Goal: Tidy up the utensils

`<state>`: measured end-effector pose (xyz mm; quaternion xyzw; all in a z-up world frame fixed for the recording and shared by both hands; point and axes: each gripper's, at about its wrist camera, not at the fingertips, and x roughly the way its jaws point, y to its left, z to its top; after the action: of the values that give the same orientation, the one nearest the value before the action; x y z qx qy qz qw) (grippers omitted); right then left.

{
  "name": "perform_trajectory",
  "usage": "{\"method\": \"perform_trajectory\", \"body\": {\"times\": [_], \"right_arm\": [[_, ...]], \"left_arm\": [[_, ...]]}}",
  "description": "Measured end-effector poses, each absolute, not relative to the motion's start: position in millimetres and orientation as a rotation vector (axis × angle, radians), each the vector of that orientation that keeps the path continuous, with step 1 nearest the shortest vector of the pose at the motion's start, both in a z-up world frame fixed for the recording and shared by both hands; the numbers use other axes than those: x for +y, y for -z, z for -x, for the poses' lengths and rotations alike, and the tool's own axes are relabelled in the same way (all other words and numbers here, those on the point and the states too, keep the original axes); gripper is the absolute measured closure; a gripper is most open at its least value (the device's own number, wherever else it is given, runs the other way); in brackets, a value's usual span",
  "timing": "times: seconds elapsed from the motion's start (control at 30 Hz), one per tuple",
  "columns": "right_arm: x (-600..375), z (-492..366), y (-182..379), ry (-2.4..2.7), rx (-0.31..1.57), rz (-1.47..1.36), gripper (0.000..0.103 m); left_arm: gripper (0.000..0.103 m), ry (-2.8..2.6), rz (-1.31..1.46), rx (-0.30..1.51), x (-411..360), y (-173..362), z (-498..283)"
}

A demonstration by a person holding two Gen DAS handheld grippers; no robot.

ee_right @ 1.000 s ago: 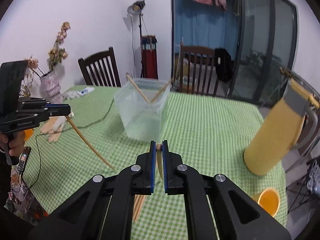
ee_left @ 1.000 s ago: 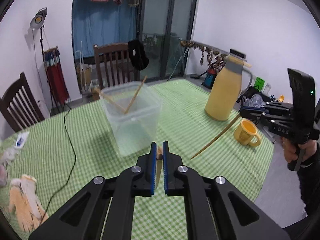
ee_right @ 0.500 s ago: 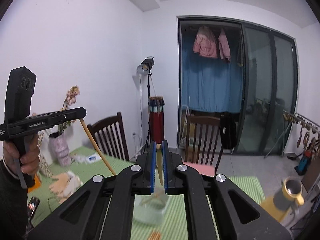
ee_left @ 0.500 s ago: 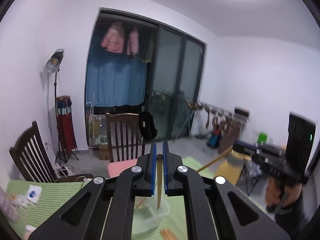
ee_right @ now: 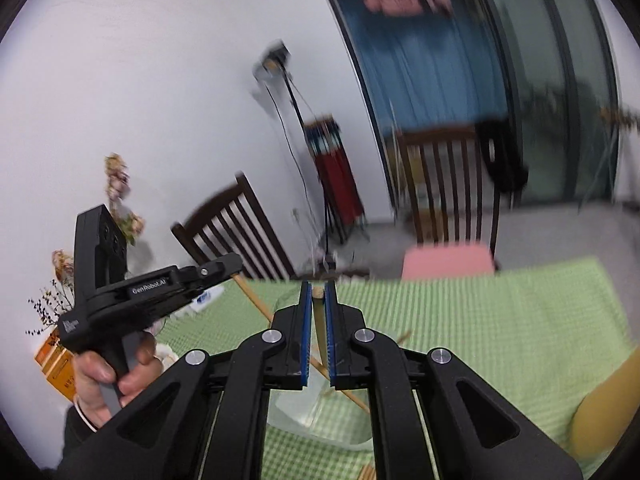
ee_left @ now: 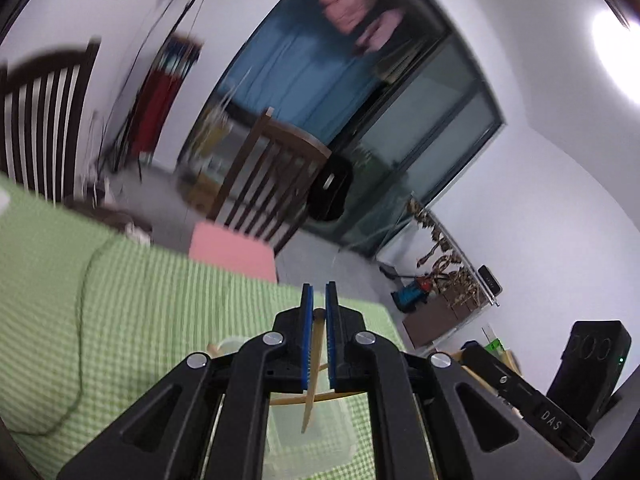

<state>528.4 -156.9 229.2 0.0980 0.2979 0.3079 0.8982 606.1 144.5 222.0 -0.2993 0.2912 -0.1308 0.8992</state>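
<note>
1. Blue-padded jaws of the black left gripper (ee_left: 319, 300) pinch a slim wooden chopstick (ee_left: 313, 376) near its blunt top end; the shaft hangs down between the two arms toward the camera.
2. Directly under that stick sits a clear plastic tub (ee_left: 308, 436), another wooden stick resting across it.
3. Green-and-white checked cloth covers the table (ee_left: 132, 300) ahead of the tool; beyond its far edge stands a dark wooden chair with a pink seat pad (ee_left: 232, 248).
4. To the tool's right, the other black handheld gripper shows at the frame edge.
5. Seen from the right wrist, the right gripper (ee_right: 319, 296) is likewise closed narrow on a second wooden chopstick (ee_right: 319, 328).
6. Below its fingers lies the same clear tub (ee_right: 296, 412).
7. Left of it, a person's hand (ee_right: 108, 372) holds the left gripper's handle, its stick slanting down toward the tub.
8. Both views are blurred.
</note>
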Motion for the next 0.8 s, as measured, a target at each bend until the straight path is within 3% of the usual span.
{"method": "perform_trajectory", "body": {"times": [0.17,0.43,0.47,0.57,0.6,0.8], "right_arm": [[-153,-561,-179,-0.613,0.748,-0.286,0.097],[-137,-576,-149,-0.48,0.825,-0.222,0.093],[-136,-576,-149,-0.465,0.826,-0.206,0.089],[-132,-570,-151,-0.438,0.813,-0.149,0.053],[-131,-567,-153,-0.425,0.796,-0.126,0.053],[-141,-550,-165,-0.393,0.743,-0.078,0.05]], "left_arm": [[0.1,0.262,0.615,0.637,148,-175,-612],[0.099,0.27,0.49,0.641,147,-161,-607],[0.099,0.265,0.455,0.645,145,-161,-604],[0.088,0.23,0.412,0.642,146,-163,-596],[0.081,0.219,0.408,0.635,148,-164,-592],[0.069,0.153,0.31,0.593,151,-181,-565]]}}
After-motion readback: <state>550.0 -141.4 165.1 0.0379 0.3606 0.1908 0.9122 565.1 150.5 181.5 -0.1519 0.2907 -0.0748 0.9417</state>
